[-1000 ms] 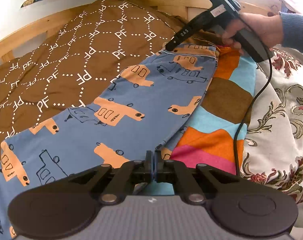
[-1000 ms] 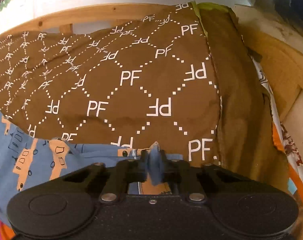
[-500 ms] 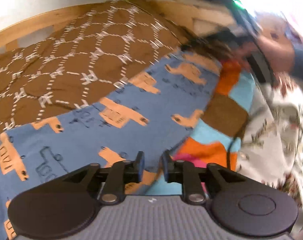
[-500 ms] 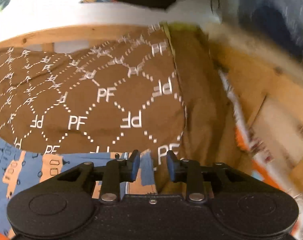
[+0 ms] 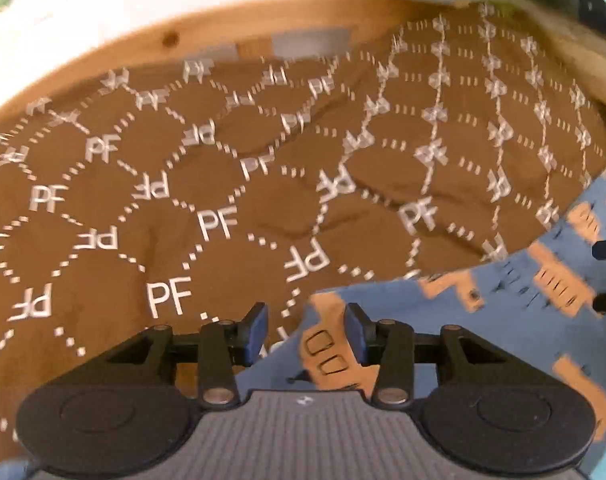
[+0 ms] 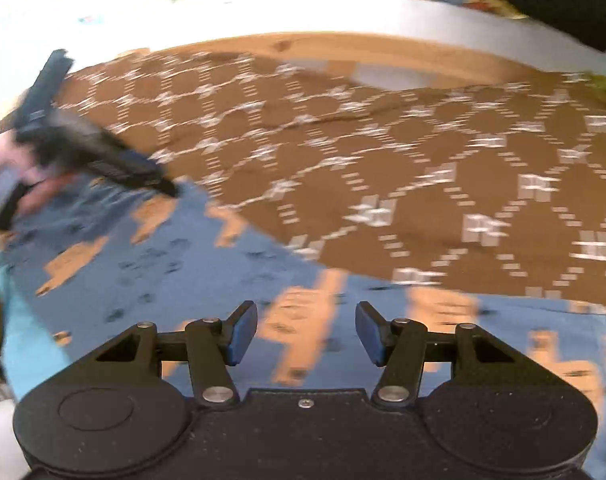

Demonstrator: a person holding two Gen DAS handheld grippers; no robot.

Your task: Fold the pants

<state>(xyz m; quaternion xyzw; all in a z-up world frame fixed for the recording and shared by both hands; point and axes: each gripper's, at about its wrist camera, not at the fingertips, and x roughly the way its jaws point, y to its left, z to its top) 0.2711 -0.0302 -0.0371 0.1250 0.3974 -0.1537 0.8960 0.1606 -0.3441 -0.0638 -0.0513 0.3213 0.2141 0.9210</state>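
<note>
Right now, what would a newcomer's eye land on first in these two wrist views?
The brown quilt with white PF lettering fills the upper part of both views. Below it lie the blue pants with orange vehicle prints, spread on the quilt. Both the left gripper and the right gripper are open above the pants, holding nothing.

blue pants printed with orange blocky figures and dark line drawings lie on a brown blanket patterned with white dotted diamonds and "pf" letters, edged by a light wooden frame.
</note>
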